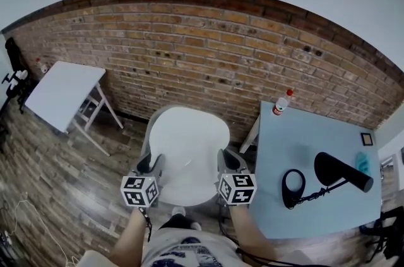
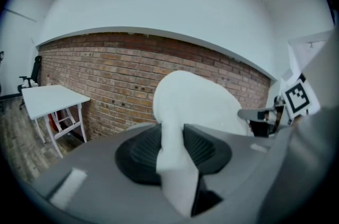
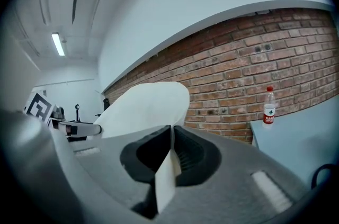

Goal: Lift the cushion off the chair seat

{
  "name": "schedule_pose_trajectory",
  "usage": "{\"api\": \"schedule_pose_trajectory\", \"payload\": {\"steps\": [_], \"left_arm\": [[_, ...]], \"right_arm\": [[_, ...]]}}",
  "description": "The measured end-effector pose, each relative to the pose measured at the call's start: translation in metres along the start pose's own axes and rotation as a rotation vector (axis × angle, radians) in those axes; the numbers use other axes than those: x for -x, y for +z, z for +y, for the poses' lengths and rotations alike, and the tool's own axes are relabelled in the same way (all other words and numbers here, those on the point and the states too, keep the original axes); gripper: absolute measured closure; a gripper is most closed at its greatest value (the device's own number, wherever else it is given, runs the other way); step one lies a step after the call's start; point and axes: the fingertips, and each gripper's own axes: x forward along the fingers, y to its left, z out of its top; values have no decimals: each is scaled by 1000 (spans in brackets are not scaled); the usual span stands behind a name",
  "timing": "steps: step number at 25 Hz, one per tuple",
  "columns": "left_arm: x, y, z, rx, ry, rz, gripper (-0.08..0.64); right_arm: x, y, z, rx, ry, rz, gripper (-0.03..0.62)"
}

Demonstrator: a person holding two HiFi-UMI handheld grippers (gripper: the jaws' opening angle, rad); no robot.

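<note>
The left gripper (image 2: pixel 173 138) is pinching a thick, bunched edge of the cushion (image 2: pixel 196 104). Its jaws are standing partly apart, with the white fabric filling the gap and pressing against both dark pads. The right gripper (image 3: pixel 172 151) is clamping the opposite edge of the cushion (image 3: pixel 148 106), and there the jaws are sitting nearly together on a thin flap that is hanging down between them.

In the head view the left gripper (image 1: pixel 150 165) and the right gripper (image 1: pixel 230 163) are each gripping one side of the cushion (image 1: pixel 188 149). They are holding it spread between them in front of the person, with the marker cubes facing the camera. The cushion is hiding the chair seat beneath it, so the gap between the two is not showing.

The person's forearms are reaching in from the bottom edge. To the right a pale worktop (image 1: pixel 315 139) is carrying a water bottle (image 1: pixel 281 105) at its far corner, a black ring (image 1: pixel 293 187) and a black cylinder (image 1: pixel 344 172). The water bottle (image 3: pixel 269 106) is also showing in the right gripper view, upright against the brick wall (image 3: pixel 275 59). The brick wall (image 1: pixel 208 51) is running across behind everything. A white table (image 1: pixel 63 92) is standing well off to the left on the wooden floor (image 1: pixel 57 183), and the left gripper view is catching the same white table (image 2: pixel 50 97).
</note>
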Motion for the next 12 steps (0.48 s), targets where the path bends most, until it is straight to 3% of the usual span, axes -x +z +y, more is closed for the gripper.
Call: {"api": "schedule_pose_trajectory", "payload": {"steps": [12], "left_arm": [[-4, -6, -2, 10, 14, 11, 433]], "right_arm": [[-5, -7, -6, 5, 0, 18, 575]]}}
